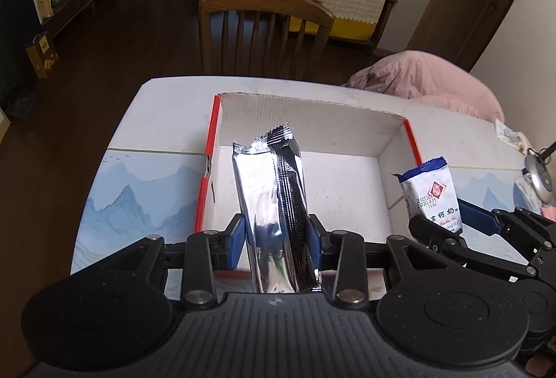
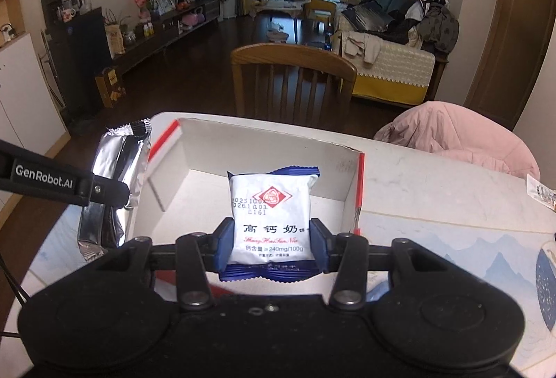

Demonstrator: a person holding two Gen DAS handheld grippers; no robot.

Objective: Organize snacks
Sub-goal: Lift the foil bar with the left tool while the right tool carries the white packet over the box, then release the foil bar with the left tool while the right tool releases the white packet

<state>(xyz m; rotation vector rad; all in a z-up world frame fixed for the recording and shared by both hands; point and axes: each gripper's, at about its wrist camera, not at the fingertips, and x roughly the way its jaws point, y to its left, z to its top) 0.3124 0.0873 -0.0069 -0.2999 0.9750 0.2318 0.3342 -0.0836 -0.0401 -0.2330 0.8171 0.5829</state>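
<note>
My left gripper (image 1: 277, 240) is shut on a long silver foil snack bar (image 1: 269, 194), held upright above the open cardboard box (image 1: 305, 121) with red edges. My right gripper (image 2: 271, 244) is shut on a white and blue snack packet (image 2: 271, 204) with a red diamond mark, also held over the box (image 2: 264, 148). The left wrist view shows the white packet (image 1: 429, 190) and the right gripper (image 1: 451, 225) at the right, beside the box's right wall. The silver bar (image 2: 114, 176) appears at the left in the right wrist view, by the box's left wall. The box floor looks bare.
The box sits on a white table (image 1: 166, 114) with a blue mountain-print mat (image 1: 139, 194). A wooden chair (image 1: 264, 27) stands behind the table. A pink jacket (image 1: 427, 79) lies at the far right, with small wrapped items (image 1: 510, 134) and a round metal object (image 1: 538, 180) nearby.
</note>
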